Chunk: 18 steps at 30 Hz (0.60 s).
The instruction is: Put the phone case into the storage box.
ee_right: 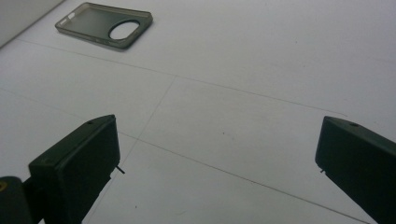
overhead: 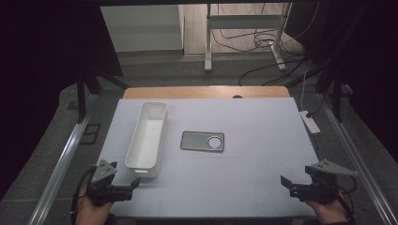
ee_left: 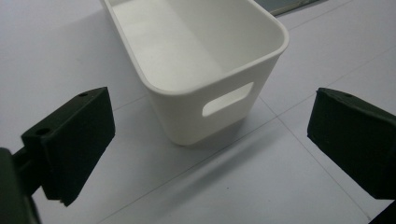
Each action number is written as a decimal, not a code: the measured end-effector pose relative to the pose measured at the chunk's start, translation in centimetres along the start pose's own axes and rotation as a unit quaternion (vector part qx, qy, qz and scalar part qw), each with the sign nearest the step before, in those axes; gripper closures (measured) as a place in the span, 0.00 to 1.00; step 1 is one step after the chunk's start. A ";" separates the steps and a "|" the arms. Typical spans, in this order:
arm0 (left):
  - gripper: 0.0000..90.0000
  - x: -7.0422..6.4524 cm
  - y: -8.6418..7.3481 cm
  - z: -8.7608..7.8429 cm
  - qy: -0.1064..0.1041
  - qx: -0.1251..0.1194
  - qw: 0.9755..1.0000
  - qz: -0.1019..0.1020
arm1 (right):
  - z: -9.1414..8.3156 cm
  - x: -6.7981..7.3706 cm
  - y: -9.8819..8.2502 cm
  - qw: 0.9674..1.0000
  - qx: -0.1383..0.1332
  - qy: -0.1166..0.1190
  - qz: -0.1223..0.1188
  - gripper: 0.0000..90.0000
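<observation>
Both grippers' jaws apart, empty; phone case [overhead: 202,141] right of bin [overhead: 146,136] looks light, bendy—pinch its edge.

On the tabletop [overhead: 244,131], the phone case [overhead: 202,141] lies just right of the bin [overhead: 146,135]. The left hand-held gripper [overhead: 133,184] sits just before the bin; the right hand-held gripper [overhead: 284,181] sits well right of it.

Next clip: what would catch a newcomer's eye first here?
Probably the long white bin lying lengthwise at the table's left, empty inside, with a handle slot in its near end. Just right of it, apart from it, a grey translucent phone case with a round camera hole lies flat near the table's middle. The left gripper and right gripper wait open at the near corners.
</observation>
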<state>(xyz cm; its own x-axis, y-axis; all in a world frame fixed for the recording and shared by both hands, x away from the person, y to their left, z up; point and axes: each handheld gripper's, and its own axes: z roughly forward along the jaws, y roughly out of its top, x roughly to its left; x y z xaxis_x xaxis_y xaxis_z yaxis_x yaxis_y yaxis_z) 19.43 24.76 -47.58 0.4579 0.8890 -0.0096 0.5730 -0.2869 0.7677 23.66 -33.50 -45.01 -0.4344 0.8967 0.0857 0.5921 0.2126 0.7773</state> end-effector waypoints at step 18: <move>0.01 0.6 -0.7 -1.2 -0.053 -0.042 0.998 -0.014 | 0.4 0.4 0.3 1.000 0.006 0.013 -0.022 0.00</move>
<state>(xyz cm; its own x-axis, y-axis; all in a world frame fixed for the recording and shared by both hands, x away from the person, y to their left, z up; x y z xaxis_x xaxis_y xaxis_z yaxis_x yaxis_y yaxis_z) 18.47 25.97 -47.39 0.5150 0.8518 -0.0960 0.5292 -0.2278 0.8173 23.91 -32.92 -45.00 -0.4765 0.8765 0.0679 0.5808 0.2559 0.7728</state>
